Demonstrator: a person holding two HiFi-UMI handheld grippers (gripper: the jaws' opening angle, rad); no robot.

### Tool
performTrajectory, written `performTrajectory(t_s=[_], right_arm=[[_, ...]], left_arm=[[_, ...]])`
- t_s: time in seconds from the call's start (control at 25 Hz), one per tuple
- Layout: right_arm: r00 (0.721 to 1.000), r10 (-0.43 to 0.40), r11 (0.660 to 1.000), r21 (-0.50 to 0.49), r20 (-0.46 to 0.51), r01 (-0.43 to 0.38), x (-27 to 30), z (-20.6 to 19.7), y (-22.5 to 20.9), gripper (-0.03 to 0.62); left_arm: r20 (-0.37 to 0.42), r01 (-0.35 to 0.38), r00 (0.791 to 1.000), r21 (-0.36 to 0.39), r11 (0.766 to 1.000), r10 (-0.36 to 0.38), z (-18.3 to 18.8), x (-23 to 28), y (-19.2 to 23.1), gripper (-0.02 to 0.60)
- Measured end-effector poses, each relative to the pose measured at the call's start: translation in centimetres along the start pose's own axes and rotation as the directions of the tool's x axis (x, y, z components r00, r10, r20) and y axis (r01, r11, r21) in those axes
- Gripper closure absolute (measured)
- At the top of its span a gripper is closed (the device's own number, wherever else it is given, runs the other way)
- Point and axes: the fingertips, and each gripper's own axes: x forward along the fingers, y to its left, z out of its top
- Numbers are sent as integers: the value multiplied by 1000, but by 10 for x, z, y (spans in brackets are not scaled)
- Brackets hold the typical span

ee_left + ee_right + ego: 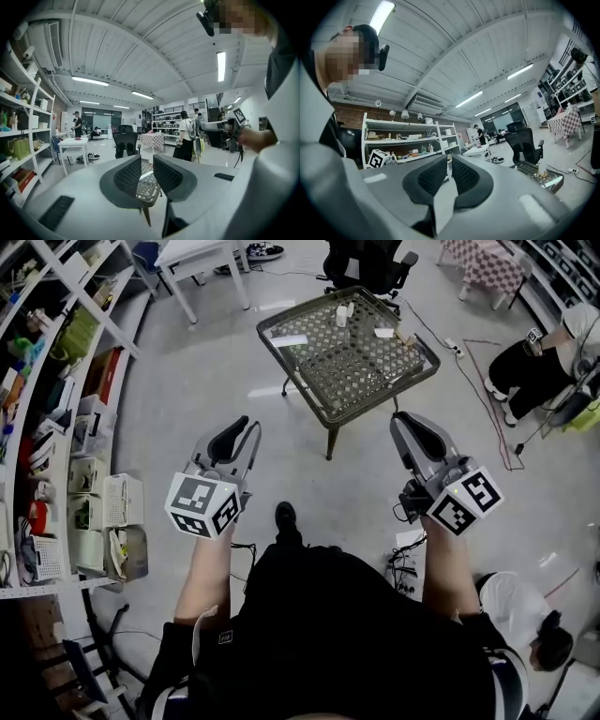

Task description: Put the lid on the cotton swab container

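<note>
A small mesh-topped table stands on the floor well ahead of me. On it are a small upright pale container, a flat white piece and a few other small items; I cannot tell which is the lid. My left gripper and right gripper are held in the air short of the table, both empty. In the left gripper view the left gripper has its jaws close together, with the table seen through the slit. In the right gripper view the right gripper is likewise closed, with the table off to the right.
Shelving with boxes and baskets lines the left side. A white table and a black office chair stand beyond the mesh table. A person crouches at the right, another at lower right. Cables lie by my feet.
</note>
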Motion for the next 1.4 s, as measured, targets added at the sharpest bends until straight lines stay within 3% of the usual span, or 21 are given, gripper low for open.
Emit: performTrajectory(t_s=[0.56,0.84,1.2,1.4], right_arm=[[999,-21,999,43,-50,24,140,-16,-22,551],[999,-11,999,51,-45,13,200,-25,-2,551],[996,-32,995,87,-80,39,243,-33,-31,552],[997,-35,992,119,-74,43,266,-38,-66,553]], left_arm=[[-1,35,999,-37,999,-36,-1,57,133,503],[-16,61,998,-45,997,-62,-11,57,192,503],[-25,82,996,-92,992,-85,-17,86,227,505],[-53,91,994,-79,993,-95,-19,115,236,505]])
